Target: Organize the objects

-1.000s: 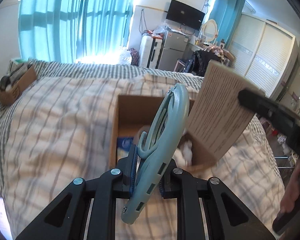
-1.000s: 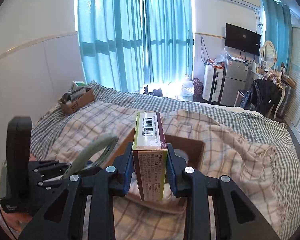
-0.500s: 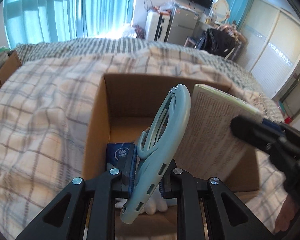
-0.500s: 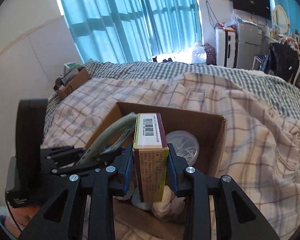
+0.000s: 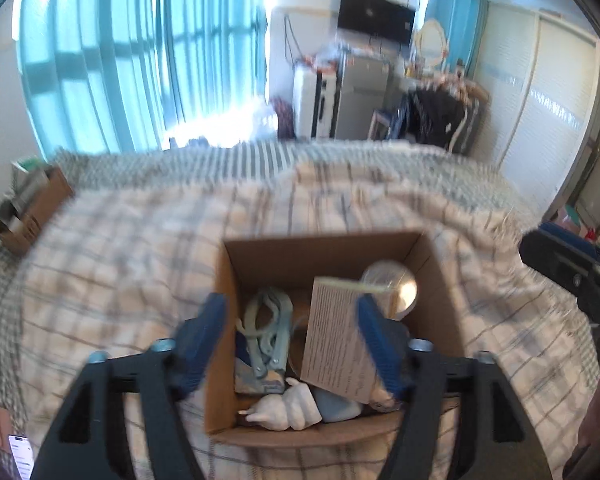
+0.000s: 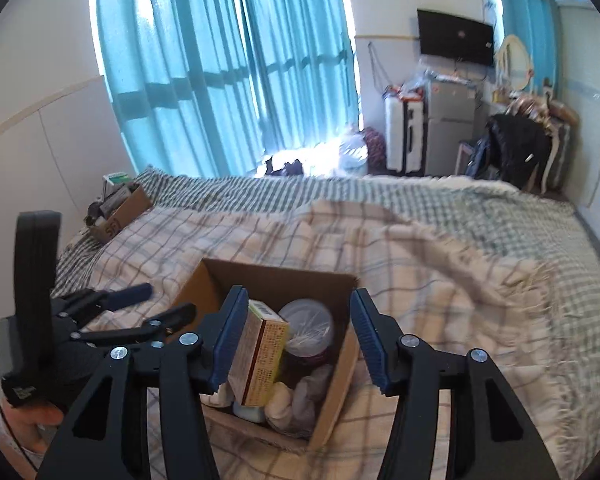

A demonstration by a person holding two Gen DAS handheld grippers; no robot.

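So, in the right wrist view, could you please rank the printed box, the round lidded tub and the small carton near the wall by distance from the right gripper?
1. Printed box, leaning by the left finger of the right gripper.
2. Round lidded tub, just behind it in the cardboard box.
3. Small carton, far left on the bed.

Both wrist views look forward and down along their fingers (image 5: pixel 204 344) into the cardboard box (image 5: pixel 324 252) (image 6: pixel 332 392), close above it. Both share the bed (image 5: pixel 120 240) (image 6: pixel 440 264) and curtained window (image 5: pixel 112 60) (image 6: pixel 228 64).

Blanket (image 5: pixel 140 248): smeared by motion blur around the cardboard box (image 5: pixel 328 252).
Box floor: mostly covered by its contents.
Printed carton (image 5: pixel 336 344): text too small to read.
Far crate (image 5: pixel 28 208): contents blurred.
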